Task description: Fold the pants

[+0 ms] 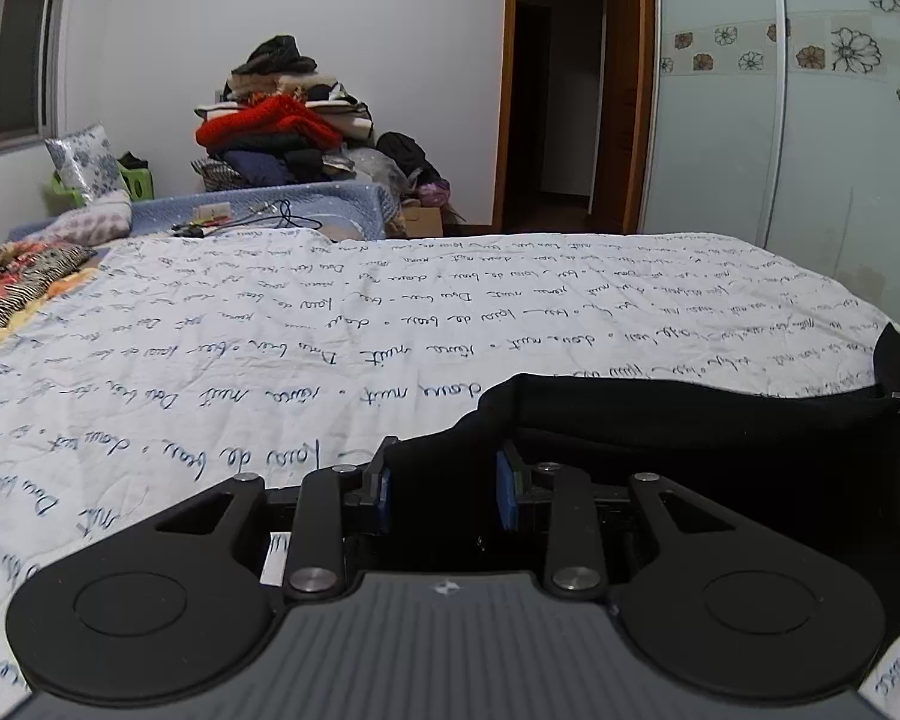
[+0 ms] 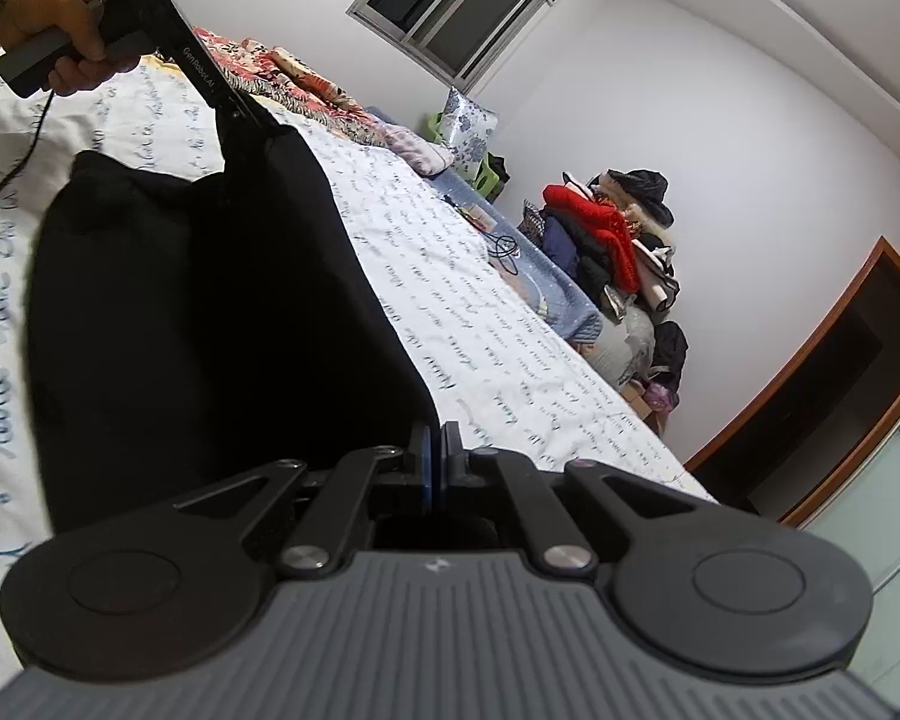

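Both tools grip the black pants (image 2: pixel 210 324), held stretched between them above the bed (image 1: pixel 270 360). The right gripper (image 2: pixel 437 468) has its jaws pressed together on one corner of the cloth; the left gripper (image 1: pixel 444 486) has its jaws clamped on a thicker bunch. Beyond the jaws lies the script-printed sheet, then a clothes pile (image 1: pixel 282 120) by the wall.
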Motion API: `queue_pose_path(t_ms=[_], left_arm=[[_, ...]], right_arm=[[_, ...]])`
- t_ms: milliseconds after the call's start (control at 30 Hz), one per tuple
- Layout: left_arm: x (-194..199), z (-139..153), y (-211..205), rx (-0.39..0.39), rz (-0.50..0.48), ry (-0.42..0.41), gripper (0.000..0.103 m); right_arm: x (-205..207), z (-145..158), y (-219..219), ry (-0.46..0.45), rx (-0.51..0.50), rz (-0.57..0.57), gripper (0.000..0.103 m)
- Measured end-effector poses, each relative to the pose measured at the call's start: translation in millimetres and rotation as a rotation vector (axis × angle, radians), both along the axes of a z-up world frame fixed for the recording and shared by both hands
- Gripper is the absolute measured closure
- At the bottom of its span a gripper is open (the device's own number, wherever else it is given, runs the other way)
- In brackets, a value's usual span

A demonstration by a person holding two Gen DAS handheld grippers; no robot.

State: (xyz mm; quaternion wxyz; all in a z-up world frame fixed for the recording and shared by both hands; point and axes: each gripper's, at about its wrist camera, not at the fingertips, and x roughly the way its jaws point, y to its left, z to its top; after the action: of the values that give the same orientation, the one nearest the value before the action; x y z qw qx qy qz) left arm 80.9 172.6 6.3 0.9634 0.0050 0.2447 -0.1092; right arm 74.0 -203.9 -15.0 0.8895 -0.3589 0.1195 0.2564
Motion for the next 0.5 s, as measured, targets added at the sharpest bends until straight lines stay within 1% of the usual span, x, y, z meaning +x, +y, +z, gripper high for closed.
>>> queue_pose_path(t_ms=[167,333,367,500], left_arm=[[-28.2,0.1,-0.8,-0.006,0.01,-0.01,0.072],[-49.0,-7.0,6.0,-0.032,0.027,0.022,0.072],[-52.3,-9.1,7.4,-0.031,0.031,0.027,0.072],[-65.6,-17.5,4.2,-0.003,0.034,0.039,0.072]], right_arm=[[-16.2,-5.7,-0.3,0.017,0.003,0.009,0.1],[-37.9,-9.7,2.2,0.031,-0.006,0.033,0.1],[-51.6,-12.9,1.1,0.032,-0.007,0.037,0.1],[-59.0,-19.6,6.9,0.051,-0.021,0.059,0.1]])
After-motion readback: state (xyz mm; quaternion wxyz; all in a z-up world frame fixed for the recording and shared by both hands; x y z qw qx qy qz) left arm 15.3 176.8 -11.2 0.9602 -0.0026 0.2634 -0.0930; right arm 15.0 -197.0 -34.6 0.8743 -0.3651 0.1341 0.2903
